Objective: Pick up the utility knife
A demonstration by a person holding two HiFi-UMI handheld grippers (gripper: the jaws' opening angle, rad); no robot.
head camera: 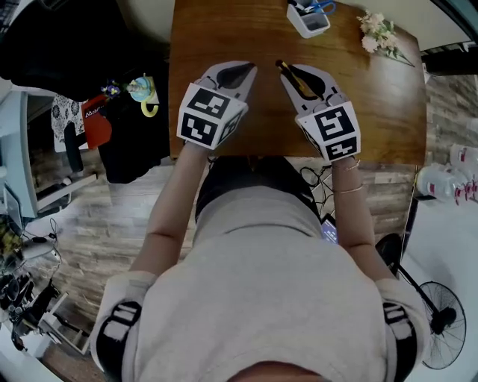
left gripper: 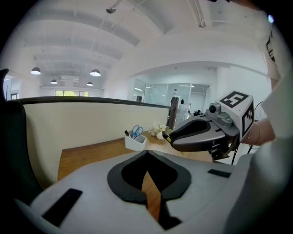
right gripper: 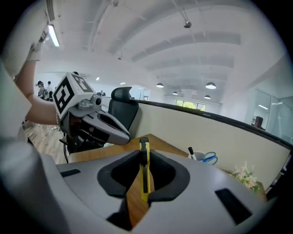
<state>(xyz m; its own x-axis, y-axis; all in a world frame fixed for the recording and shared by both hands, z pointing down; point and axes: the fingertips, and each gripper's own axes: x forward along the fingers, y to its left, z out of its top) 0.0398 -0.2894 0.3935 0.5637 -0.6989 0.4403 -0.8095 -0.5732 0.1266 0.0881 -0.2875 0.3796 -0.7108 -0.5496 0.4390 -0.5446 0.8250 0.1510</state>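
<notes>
The utility knife (head camera: 286,73) is yellow and black, and my right gripper (head camera: 299,76) is shut on it above the near part of the wooden table (head camera: 224,33). In the right gripper view the knife (right gripper: 144,176) stands on edge between the black pads, its tip poking out past them. My left gripper (head camera: 239,72) hovers beside it on the left, shut, with nothing in it; only wood shows through the slit below its fingertips (left gripper: 146,153). From the left gripper view the right gripper (left gripper: 171,136) hangs close by with the knife tip (left gripper: 167,135) showing.
A white pen holder (head camera: 308,18) with blue scissors stands at the table's far edge, with a small bunch of flowers (head camera: 379,33) to its right. A black chair (right gripper: 122,107) is at the table's left end. A fan (head camera: 441,321) stands on the floor at right.
</notes>
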